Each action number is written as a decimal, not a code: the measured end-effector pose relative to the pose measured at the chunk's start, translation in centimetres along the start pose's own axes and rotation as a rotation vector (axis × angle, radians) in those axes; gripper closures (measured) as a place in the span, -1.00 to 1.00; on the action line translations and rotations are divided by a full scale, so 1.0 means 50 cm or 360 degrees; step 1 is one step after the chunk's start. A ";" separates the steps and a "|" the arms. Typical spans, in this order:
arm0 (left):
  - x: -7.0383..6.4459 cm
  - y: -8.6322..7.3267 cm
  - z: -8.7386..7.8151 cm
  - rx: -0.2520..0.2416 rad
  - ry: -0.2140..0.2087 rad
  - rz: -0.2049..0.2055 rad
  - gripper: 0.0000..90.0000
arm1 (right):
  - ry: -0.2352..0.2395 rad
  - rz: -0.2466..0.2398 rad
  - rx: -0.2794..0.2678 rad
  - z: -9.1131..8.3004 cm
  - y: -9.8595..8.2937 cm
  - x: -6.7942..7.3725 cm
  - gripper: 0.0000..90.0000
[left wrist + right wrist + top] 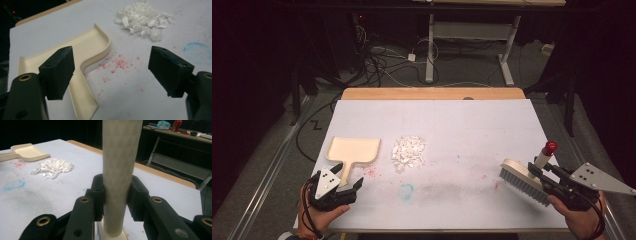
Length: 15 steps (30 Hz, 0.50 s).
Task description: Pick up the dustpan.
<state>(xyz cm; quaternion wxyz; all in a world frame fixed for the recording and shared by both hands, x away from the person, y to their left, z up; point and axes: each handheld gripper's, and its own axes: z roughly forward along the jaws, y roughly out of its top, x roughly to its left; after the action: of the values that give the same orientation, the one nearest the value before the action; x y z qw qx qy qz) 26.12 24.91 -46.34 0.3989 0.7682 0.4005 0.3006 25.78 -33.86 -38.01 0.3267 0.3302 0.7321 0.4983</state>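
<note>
White table (472,125) mostly bare in high view; dustpan (353,150) near left edge, scraps (408,151) beside it. Left gripper (112,72) view: fingers stood wide apart over dustpan handle, gripping nothing. Right gripper (116,195) view: fingers clamped brush handle (120,170), near right edge.

The left gripper (111,72) rises from the bottom corners of the frame with its two black jaws spread wide and nothing between them. A cream dustpan (82,53) lies on the white table cover (55,23), its pan in the upper left and its handle running down to the bottom edge, partly behind the left-hand jaw. Red specks (117,66) dot the cover at centre. A heap of white scraps (143,18) sits at upper right, and a blue ring stain (197,52) marks the right edge
</note>
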 end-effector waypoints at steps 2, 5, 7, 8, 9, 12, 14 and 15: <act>-0.002 -0.003 0.002 0.0028 0.0008 -0.0001 -0.55 | -0.0003 0.0002 -0.0008 -0.001 0.001 -0.002 0.57; -0.004 -0.003 -0.002 0.0055 0.0027 -0.0020 -0.55 | -0.0002 0.0006 -0.0013 -0.002 0.002 -0.005 0.57; -0.003 -0.002 -0.004 0.0060 0.0024 -0.0022 -0.57 | -0.0002 0.0002 -0.0016 0.000 0.002 -0.005 0.57; -0.002 -0.001 -0.005 0.0069 0.0033 -0.0036 -0.57 | 0.0000 0.0008 -0.0007 0.001 0.003 -0.003 0.57; 0.002 0.000 -0.006 0.0065 0.0013 -0.0062 -0.57 | 0.0000 0.0008 -0.0007 0.001 0.003 -0.003 0.57; 0.011 0.006 -0.014 0.0088 0.0013 -0.0105 -0.61 | 0.0005 -0.0005 0.0000 0.007 0.005 -0.002 0.57; 0.012 0.005 -0.016 0.0097 0.0010 -0.0131 -0.61 | 0.0004 -0.0008 0.0006 0.009 0.005 0.000 0.57; 0.013 0.003 -0.015 0.0118 0.0008 -0.0135 -0.61 | 0.0003 -0.0009 0.0008 0.009 0.004 0.000 0.57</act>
<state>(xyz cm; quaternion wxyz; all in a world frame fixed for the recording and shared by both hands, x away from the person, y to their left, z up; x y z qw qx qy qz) 25.90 25.70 -45.72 0.3815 0.7640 0.4445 0.2703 26.19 -33.55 -37.96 0.3266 0.3284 0.7345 0.4959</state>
